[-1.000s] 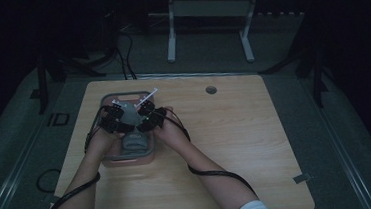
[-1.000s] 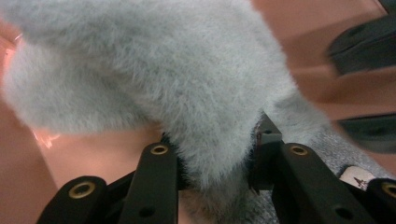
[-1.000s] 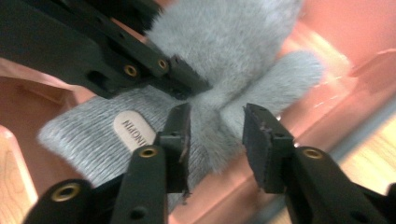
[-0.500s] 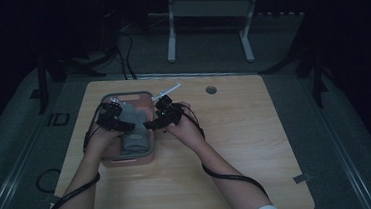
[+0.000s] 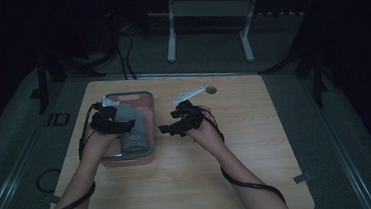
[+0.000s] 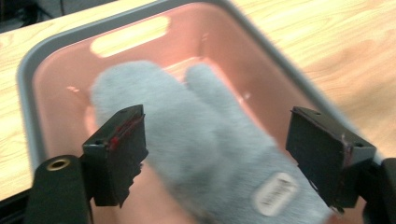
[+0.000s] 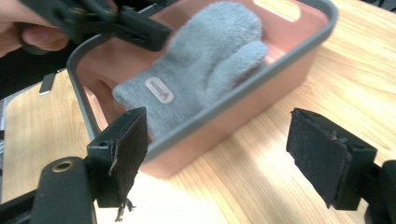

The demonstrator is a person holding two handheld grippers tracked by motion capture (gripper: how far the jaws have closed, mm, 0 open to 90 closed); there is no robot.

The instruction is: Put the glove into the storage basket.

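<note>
grippers [image 5: 112, 121] opened — mitten [image 6: 205, 140] released

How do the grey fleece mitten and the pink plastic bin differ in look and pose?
The grey fleece mitten is soft and fuzzy; the pink plastic bin is smooth, rigid and grey-rimmed. The mitten lies flat inside the bin, while the bin stands on the wooden table. The mitten bears an oval label; the bin has handle slots.

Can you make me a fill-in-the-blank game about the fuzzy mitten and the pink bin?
1. The grey mitten lies inside the pink ____.
2. The bin stands on a ____ table.
3. Nothing sits between the fingers of the right gripper, so they are ____.
4. The left gripper hangs above the ____.

Missing words: bin; wooden; open; mitten
</note>
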